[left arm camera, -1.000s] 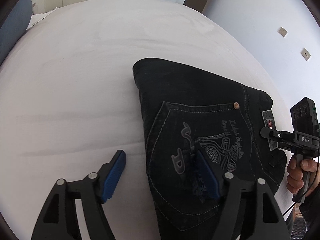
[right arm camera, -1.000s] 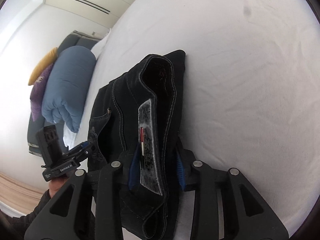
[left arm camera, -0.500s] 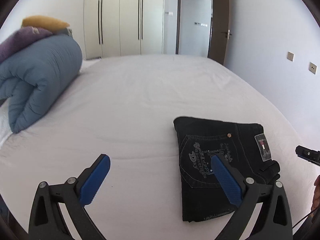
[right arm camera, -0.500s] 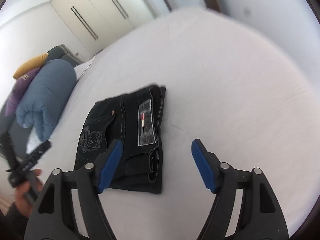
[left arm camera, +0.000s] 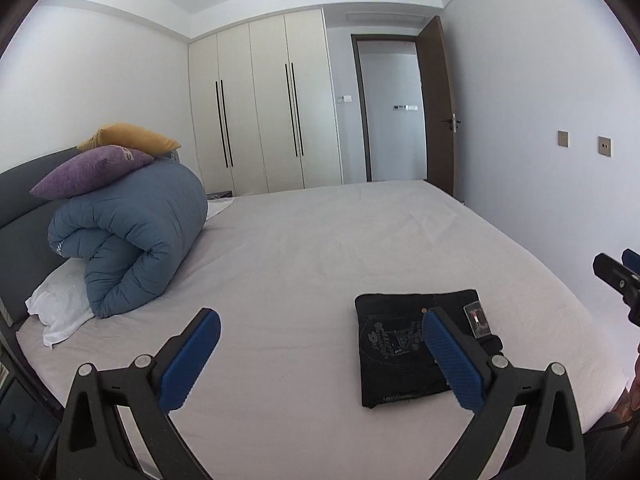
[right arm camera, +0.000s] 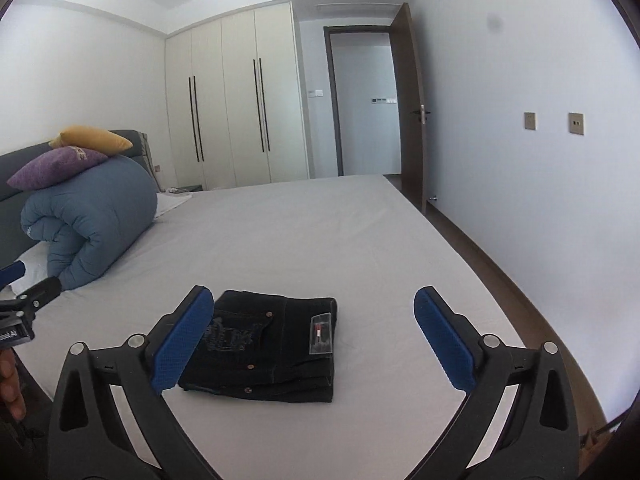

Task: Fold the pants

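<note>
Black denim jeans [right arm camera: 272, 350] lie folded into a compact rectangle on the white bed sheet [right arm camera: 320, 232], near the bed's front edge, touched by neither gripper. An embroidered back pocket [left arm camera: 390, 338] faces up, with copper rivets and a grey waistband patch [right arm camera: 322, 334] beside it. In the left wrist view the left gripper [left arm camera: 320, 360] has its blue pads wide apart, and its right finger hides part of the jeans. The right gripper [right arm camera: 314, 338] also stands wide apart with nothing between its fingers. A rolled blue duvet [left arm camera: 132, 240] sits by the headboard, with a purple cushion [left arm camera: 92, 170] and a yellow one [left arm camera: 128, 136] on top. The embroidery's lettering is too small to read.
</note>
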